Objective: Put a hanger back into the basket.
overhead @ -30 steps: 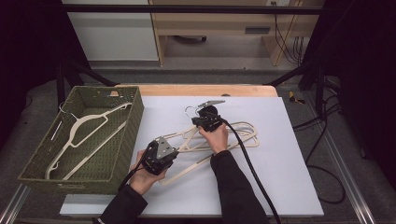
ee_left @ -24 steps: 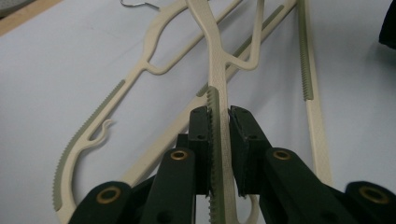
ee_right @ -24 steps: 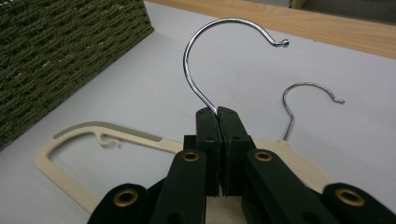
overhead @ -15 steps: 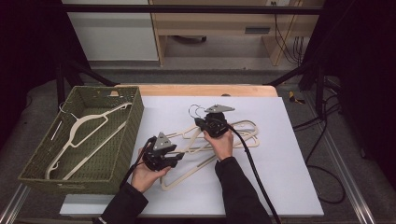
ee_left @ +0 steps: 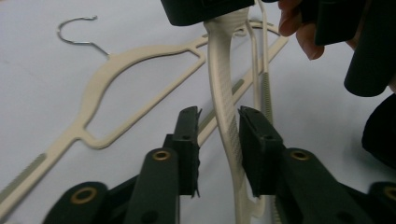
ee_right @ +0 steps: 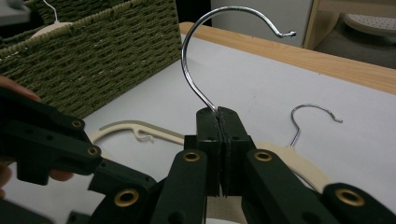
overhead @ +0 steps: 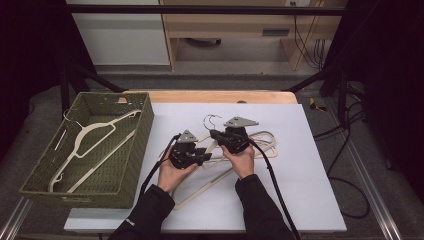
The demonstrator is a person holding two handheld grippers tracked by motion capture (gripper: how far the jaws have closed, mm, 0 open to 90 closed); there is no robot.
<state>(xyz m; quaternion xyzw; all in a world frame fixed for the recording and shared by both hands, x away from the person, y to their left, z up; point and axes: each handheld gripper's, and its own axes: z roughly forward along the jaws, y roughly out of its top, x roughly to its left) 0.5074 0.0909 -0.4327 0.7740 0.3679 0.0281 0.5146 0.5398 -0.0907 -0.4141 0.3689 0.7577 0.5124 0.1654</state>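
My right gripper (ee_right: 218,112) is shut on the neck of a cream hanger; its steel hook (ee_right: 205,56) rises from between the pads. It holds that hanger just above the white table (overhead: 310,150), near the middle (overhead: 216,134). One arm of this hanger (ee_left: 224,93) runs between the jaws of my left gripper (ee_left: 219,112), which have just been closing. The right pad is at the arm, and a gap remains at the left pad. In the high view the left gripper (overhead: 205,159) sits close beside the right one. More cream hangers (ee_left: 135,79) lie flat underneath.
A green woven basket (overhead: 137,125) stands at the table's left edge with one cream hanger (overhead: 85,140) inside. A loose hanger's hook (ee_right: 313,116) lies on the table beyond my right gripper. A wooden strip (overhead: 220,96) borders the far edge.
Both hands have shifted to the right, the right one carrying the hanger by its neck. The left gripper has come up beside it and now straddles the hanger's arm.
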